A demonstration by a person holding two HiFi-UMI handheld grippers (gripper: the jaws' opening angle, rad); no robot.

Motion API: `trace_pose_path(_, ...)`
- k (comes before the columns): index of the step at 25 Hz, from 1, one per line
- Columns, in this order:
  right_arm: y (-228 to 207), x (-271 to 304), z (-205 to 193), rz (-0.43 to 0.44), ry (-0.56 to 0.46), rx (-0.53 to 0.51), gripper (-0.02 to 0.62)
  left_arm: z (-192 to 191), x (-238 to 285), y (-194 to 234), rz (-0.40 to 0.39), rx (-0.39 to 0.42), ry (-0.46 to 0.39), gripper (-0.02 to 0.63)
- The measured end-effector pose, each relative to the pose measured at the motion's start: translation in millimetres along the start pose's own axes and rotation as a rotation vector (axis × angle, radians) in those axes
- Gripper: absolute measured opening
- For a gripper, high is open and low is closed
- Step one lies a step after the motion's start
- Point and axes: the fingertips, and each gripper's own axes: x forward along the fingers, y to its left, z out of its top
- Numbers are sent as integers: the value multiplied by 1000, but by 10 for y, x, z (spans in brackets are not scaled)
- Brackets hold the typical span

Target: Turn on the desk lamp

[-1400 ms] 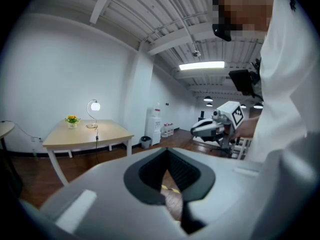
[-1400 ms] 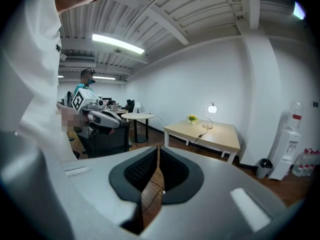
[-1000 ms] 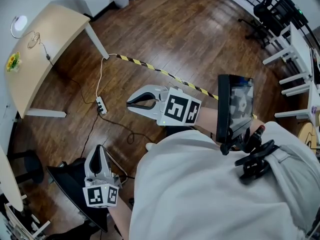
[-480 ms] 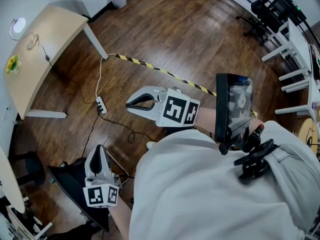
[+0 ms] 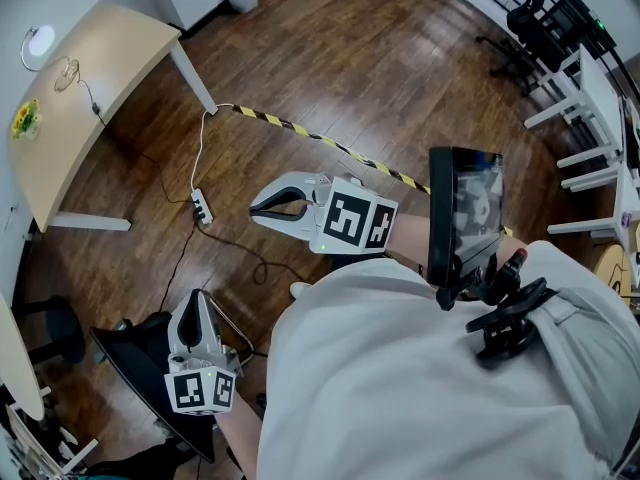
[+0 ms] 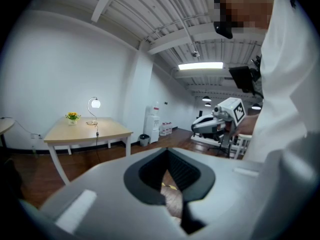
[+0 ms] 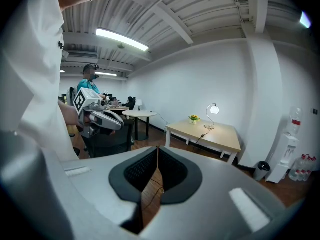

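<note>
At the far left of the head view, the desk lamp (image 5: 40, 40) is seen on the back corner of a pale wooden desk (image 5: 95, 78), with its round shade glowing. A small pot of yellow flowers (image 5: 25, 120) is set near it on the same top. Both grippers are held well apart from the desk, above a dark wood floor (image 5: 380, 58). The left gripper (image 5: 198, 300) is carried low, its jaws clenched tip to tip with nothing between them. The right gripper (image 5: 256, 208) is held higher in the view, its jaws likewise pressed together and empty. A power strip (image 5: 201, 208) is laid on the floor between the desk and the right gripper, and a yellow-and-black striped tape (image 5: 320, 143) is run from the desk leg across the boards
</note>
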Motion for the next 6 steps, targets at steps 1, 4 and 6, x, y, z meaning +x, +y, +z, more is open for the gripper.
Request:
trace_pose_path(1,-11,9,3,2,1,0,6,5,10,8,1,-1,1,20)
trace_pose_path(4,-43,35,3,7,4,0,6,6,41,27,3,-4,5,20)
trace_pose_path(6,-63,49,-5,9,6,1,6,3,62,35,3,-5,8,20)
